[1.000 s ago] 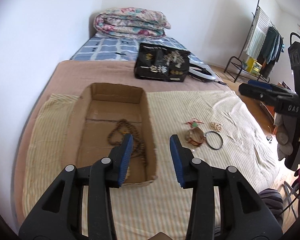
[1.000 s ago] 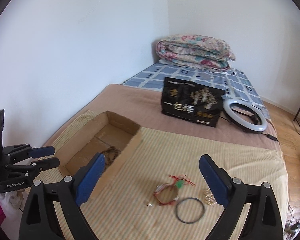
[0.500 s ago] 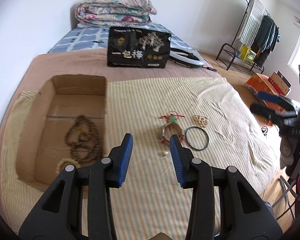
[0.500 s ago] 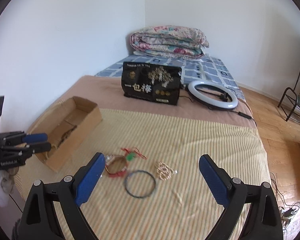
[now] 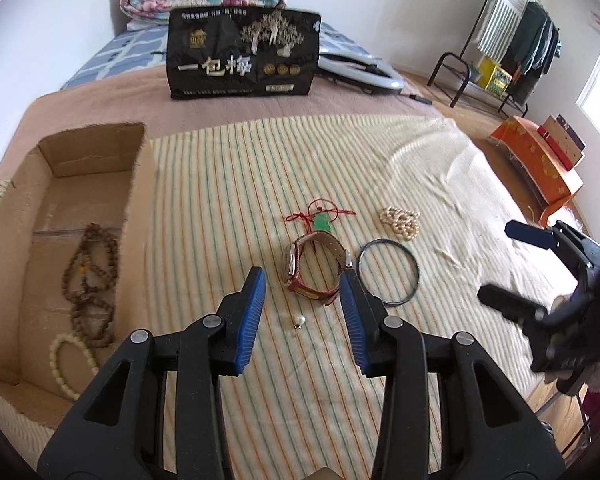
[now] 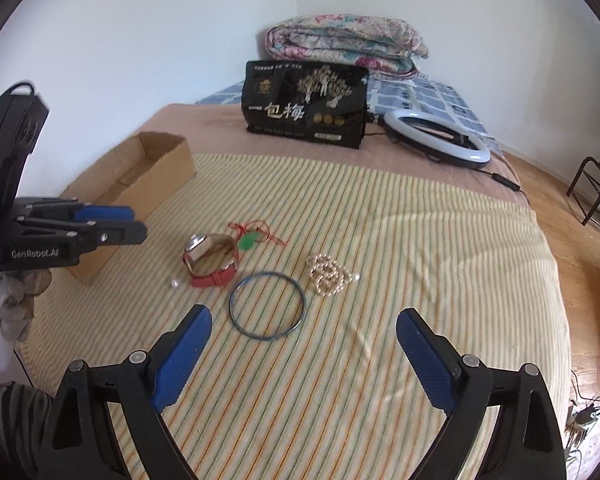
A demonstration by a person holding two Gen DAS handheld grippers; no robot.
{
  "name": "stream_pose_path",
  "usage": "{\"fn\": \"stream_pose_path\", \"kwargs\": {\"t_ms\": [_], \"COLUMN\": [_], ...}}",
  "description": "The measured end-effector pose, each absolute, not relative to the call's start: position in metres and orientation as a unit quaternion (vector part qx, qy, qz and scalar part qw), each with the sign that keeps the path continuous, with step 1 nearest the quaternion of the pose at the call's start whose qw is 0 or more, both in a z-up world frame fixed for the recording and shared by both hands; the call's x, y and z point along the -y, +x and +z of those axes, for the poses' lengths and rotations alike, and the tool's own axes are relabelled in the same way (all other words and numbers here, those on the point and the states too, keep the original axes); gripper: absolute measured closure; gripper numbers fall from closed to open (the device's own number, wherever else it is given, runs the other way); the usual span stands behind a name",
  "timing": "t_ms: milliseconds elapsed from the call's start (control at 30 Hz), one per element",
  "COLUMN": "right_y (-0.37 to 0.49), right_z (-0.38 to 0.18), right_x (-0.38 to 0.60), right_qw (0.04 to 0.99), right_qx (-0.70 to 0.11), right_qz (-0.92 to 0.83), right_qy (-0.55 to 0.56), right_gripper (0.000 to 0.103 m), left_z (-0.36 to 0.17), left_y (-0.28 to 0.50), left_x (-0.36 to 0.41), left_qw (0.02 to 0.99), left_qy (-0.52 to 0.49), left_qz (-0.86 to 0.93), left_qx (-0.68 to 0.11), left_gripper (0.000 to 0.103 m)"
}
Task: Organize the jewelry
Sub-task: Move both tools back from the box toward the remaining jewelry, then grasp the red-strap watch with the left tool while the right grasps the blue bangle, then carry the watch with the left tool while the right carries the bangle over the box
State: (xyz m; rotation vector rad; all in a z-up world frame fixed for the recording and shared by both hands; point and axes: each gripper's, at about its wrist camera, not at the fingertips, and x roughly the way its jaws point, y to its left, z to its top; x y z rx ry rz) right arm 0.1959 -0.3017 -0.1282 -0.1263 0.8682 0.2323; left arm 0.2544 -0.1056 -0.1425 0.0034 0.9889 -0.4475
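My left claw (image 5: 302,300) is parted and grips nothing, poised above the striped blanket (image 5: 228,184) on the bed, with the red-strapped watch (image 5: 314,266) just beyond its tips and a loose pearl (image 5: 299,321) between them. My right claw (image 6: 302,354) is spread wide and empty, the dark bangle (image 6: 267,304) lying just ahead. A pearl strand (image 6: 326,273) lies beside the bangle, and a red cord with green pendant (image 6: 252,236) lies behind the watch. The cardboard box (image 5: 92,156) to the left holds brown beads (image 5: 90,280) and a pale bracelet (image 5: 66,364). A black printed bag (image 6: 306,104) and a ring light (image 6: 436,138) lie at the far end, well apart from the jewelry.
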Motion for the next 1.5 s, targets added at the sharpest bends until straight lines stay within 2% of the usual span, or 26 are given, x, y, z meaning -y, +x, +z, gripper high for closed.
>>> {"fn": "stream_pose_path", "kwargs": {"t_ms": [700, 733, 800, 900, 1100, 1200, 1500], "right_y": [0.227, 0.228, 0.231, 0.234, 0.241, 0.242, 0.236], "right_z": [-0.198, -0.199, -0.201, -0.204, -0.208, -0.208, -0.202], "right_x": [0.277, 0.276, 0.273, 0.27, 0.265, 0.265, 0.267], "right_qw": [0.865, 0.864, 0.862, 0.862, 0.862, 0.862, 0.863], "right_qx": [-0.478, -0.48, -0.481, -0.482, -0.484, -0.483, -0.482], "right_qz": [0.141, 0.142, 0.142, 0.14, 0.135, 0.135, 0.142], "right_qy": [-0.065, -0.065, -0.068, -0.072, -0.072, -0.071, -0.064], "right_gripper": [0.014, 0.014, 0.014, 0.014, 0.021, 0.031, 0.032], "left_z": [-0.188, -0.188, -0.192, -0.195, -0.202, -0.203, -0.196], "left_y": [0.29, 0.29, 0.292, 0.294, 0.3, 0.301, 0.297], "left_x": [0.123, 0.124, 0.125, 0.126, 0.126, 0.126, 0.126], "left_qw": [0.838, 0.838, 0.835, 0.834, 0.829, 0.83, 0.837], "left_qy": [0.006, 0.006, 0.005, 0.005, 0.003, 0.002, 0.005], "left_qz": [-0.204, -0.204, -0.204, -0.203, -0.201, -0.2, -0.193], "left_qx": [-0.506, -0.506, -0.511, -0.513, -0.522, -0.521, -0.512], "left_gripper": [0.065, 0.066, 0.075, 0.077, 0.089, 0.09, 0.091]}}
